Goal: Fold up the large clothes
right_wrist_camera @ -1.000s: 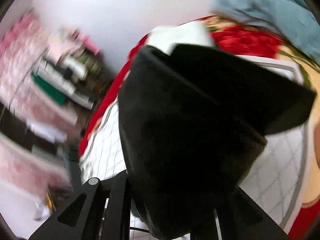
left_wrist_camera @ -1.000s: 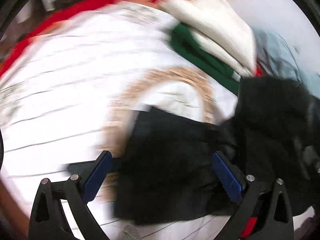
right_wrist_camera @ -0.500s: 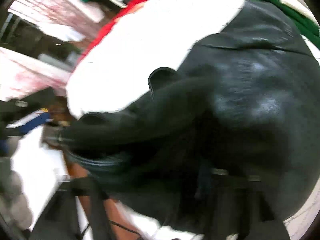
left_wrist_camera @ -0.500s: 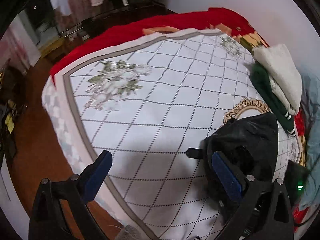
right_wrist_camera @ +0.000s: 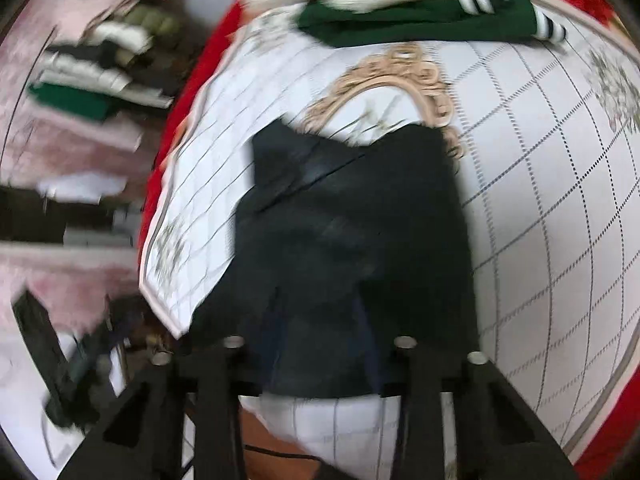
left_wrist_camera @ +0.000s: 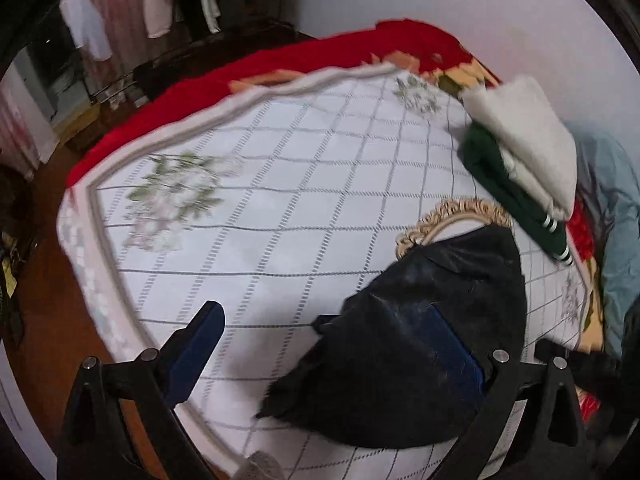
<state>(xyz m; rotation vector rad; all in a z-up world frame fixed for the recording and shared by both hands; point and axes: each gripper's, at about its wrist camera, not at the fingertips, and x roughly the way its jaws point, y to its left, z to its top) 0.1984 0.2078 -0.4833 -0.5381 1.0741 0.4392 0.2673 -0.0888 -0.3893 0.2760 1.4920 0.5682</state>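
A black garment (left_wrist_camera: pixel 460 280) lies folded on the white checked quilt (left_wrist_camera: pixel 280 200), near the bed's front edge. My left gripper (left_wrist_camera: pixel 322 316) hovers above it, open and wide. Its right finger stands over the cloth and its left finger over bare quilt. In the right wrist view the same black garment (right_wrist_camera: pixel 352 208) stretches away from my right gripper (right_wrist_camera: pixel 320 320). The right jaws are closing with the garment's near end between them. Dark cloth and blur hide most of the pads.
A folded white garment (left_wrist_camera: pixel 528 148) rests on a green one (left_wrist_camera: pixel 508 196) at the back right of the bed, with light blue cloth (left_wrist_camera: pixel 616 208) beyond. A red blanket (left_wrist_camera: pixel 240 68) edges the quilt. Brown floor (left_wrist_camera: pixel 40 320) lies left, and hanging clothes (left_wrist_camera: pixel 160 0) behind.
The black garment, bunched against the right lens before, now lies spread flat on the quilt. The left gripper has drawn back and shifted, so the garment sits lower right in its view.
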